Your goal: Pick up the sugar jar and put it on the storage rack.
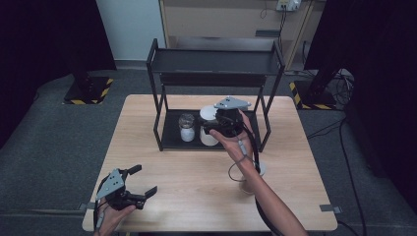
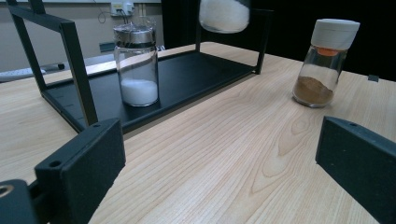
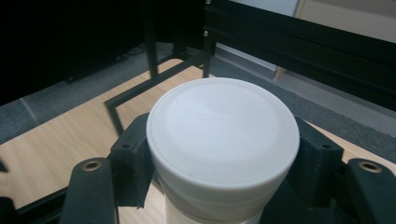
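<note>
Black rack (image 1: 162,93), steel-capped shaker (image 2: 136,65) inside, brown-spice jar (image 2: 326,63) nearby

The left gripper (image 1: 139,183) rests low at the near left, held in the left hand (image 1: 114,216), its fingers (image 1: 133,170) spread wide apart. The right forearm (image 1: 275,206) reaches far forward; the right gripper (image 1: 216,127) has its fingers (image 3: 135,154) closed on a white-lidded jar (image 3: 223,140).

1. No text, brand, number or sign can be read in any view.
2. Faint embossed marks are seen on the white lid (image 3: 222,133), toward 12 o'clock of its centre, but they cannot be made out.
</note>
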`<control>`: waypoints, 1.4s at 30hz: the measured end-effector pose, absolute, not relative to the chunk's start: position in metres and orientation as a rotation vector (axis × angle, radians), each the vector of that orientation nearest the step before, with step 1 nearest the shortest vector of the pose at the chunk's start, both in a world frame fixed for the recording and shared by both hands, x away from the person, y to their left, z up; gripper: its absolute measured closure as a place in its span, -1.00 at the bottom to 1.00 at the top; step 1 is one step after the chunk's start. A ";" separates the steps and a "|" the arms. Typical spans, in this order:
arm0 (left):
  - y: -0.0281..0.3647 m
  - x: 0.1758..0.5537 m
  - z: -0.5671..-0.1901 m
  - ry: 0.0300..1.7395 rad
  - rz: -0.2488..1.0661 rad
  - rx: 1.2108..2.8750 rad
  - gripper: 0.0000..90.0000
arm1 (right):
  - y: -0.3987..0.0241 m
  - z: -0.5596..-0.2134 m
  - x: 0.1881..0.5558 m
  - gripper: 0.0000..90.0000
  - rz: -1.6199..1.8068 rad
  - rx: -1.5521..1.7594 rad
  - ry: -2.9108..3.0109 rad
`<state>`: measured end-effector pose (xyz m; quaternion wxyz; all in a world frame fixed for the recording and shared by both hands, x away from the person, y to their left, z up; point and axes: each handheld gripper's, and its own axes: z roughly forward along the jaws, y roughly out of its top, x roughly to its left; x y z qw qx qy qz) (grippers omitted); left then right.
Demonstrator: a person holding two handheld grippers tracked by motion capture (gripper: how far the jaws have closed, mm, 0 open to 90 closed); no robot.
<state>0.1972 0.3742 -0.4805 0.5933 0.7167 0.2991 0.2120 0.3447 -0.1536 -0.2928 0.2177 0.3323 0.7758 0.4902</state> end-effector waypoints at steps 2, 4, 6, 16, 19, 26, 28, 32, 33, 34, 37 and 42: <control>0.374 0.197 -0.480 0.694 0.493 1.666 -1.00 | -0.150 -0.294 0.348 -0.24 1.350 0.948 2.128; 0.374 0.197 -0.481 0.694 0.493 1.665 -1.00 | -0.146 -0.295 0.351 -0.24 1.335 0.965 2.112; 0.375 0.197 -0.481 0.695 0.493 1.664 -1.00 | -0.142 -0.296 0.353 -0.24 1.321 0.991 2.092; 0.375 0.197 -0.481 0.691 0.495 1.662 -1.00 | -0.125 -0.310 0.359 -0.24 1.281 1.114 1.977; 0.375 0.197 -0.481 0.689 0.494 1.663 -0.99 | -0.120 -0.316 0.360 -0.24 1.263 1.145 1.946; 0.375 0.197 -0.480 0.688 0.496 1.664 -0.99 | -0.109 -0.330 0.364 -0.24 1.229 1.194 1.901; 0.375 0.197 -0.480 0.687 0.496 1.663 -0.99 | -0.106 -0.334 0.367 -0.24 1.218 1.205 1.901; 0.374 0.196 -0.480 0.686 0.496 1.665 -0.99 | -0.102 -0.341 0.371 -0.24 1.216 1.219 1.912; 0.374 0.196 -0.480 0.685 0.497 1.666 -0.99 | -0.100 -0.343 0.372 -0.24 1.211 1.217 1.913; 0.374 0.196 -0.480 0.683 0.497 1.668 -0.99 | -0.098 -0.346 0.372 -0.24 1.200 1.213 1.914; 0.374 0.196 -0.480 0.681 0.498 1.670 -0.99 | -0.094 -0.353 0.373 -0.24 1.185 1.211 1.912; 0.374 0.196 -0.480 0.681 0.498 1.668 -0.99 | -0.091 -0.365 0.375 -0.24 1.173 1.227 1.899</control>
